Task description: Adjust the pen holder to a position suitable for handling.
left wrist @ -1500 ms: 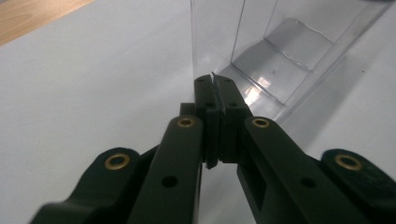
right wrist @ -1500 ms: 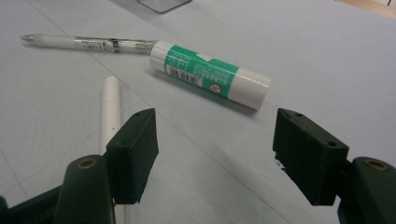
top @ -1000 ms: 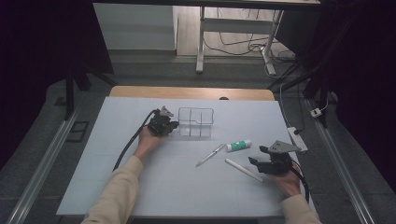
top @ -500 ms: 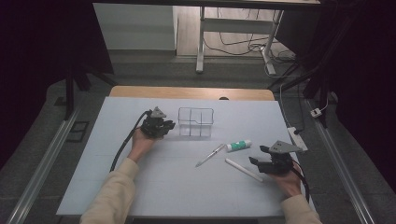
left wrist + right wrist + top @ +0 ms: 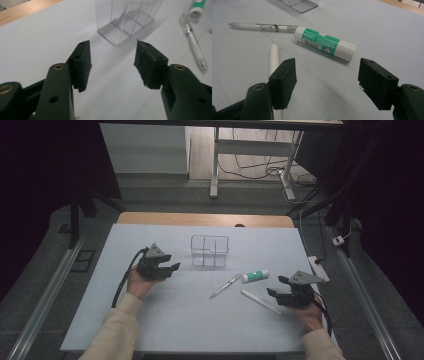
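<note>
A clear plastic two-part holder (image 5: 209, 250) (image 5: 128, 18) stands upright at the middle back of the white mat. To its left my left gripper (image 5: 172, 268) (image 5: 112, 65) is open and empty, jaws facing the holder. A green-and-white glue stick (image 5: 255, 276) (image 5: 325, 43) lies right of the holder, with a clear pen (image 5: 224, 286) (image 5: 263, 26) (image 5: 195, 43) beside it. A white pen (image 5: 261, 301) (image 5: 274, 58) lies nearest my right gripper (image 5: 274, 292) (image 5: 327, 82), which is open and empty, with the glue stick just beyond its jaws.
The white mat (image 5: 165, 320) covers a wooden table (image 5: 150, 218). A white power strip (image 5: 319, 268) lies off the mat's right edge. Metal rails run along both sides. Beyond the table stand desk legs and cables (image 5: 260, 167) on the floor.
My left gripper has drawn back toward the left and nearer the person, away from the holder. My right gripper has shifted slightly right.
</note>
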Demonstrator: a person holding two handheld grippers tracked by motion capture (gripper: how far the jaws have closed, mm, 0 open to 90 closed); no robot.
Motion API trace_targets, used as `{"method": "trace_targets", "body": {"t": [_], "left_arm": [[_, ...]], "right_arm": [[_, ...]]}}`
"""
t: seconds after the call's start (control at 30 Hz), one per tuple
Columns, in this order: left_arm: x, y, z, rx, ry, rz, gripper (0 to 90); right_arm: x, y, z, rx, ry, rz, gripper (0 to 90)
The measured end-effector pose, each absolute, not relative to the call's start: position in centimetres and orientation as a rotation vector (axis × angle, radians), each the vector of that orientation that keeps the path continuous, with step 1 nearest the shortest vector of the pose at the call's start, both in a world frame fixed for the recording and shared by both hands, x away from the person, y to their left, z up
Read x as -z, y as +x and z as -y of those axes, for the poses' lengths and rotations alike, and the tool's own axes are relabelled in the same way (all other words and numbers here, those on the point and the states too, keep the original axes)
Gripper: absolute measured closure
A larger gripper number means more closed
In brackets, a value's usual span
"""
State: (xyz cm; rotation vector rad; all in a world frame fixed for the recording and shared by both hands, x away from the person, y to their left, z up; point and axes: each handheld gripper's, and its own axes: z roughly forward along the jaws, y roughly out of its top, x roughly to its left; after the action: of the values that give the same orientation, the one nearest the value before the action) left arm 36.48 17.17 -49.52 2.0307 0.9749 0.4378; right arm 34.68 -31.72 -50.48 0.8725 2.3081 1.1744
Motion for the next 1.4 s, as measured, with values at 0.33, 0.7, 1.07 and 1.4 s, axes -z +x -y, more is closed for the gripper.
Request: {"method": "trace_targets", "body": {"t": [0.33, 0.7, 1.07, 1.4], "left_arm": [[49.3, 32.0, -19.7, -0.473, 2.008, -0.999, 40.9], [49.9, 29.2, -21.3, -0.457, 2.006, -1.028, 38.5], [50.9, 27.6, -22.4, -0.423, 2.022, -1.036, 37.6], [51.2, 27.5, -22.0, -0.408, 2.050, -1.036, 36.8]], "right_arm": [[50.4, 34.6, 31.7, -1.178, 0.863, -2.306, 30.3], [50.5, 34.7, 31.6, -1.186, 0.864, -2.307, 30.3], [49.8, 34.8, 31.5, -1.258, 0.870, -2.268, 30.7], [49.4, 34.7, 30.6, -1.250, 0.816, -2.296, 30.7]]}}
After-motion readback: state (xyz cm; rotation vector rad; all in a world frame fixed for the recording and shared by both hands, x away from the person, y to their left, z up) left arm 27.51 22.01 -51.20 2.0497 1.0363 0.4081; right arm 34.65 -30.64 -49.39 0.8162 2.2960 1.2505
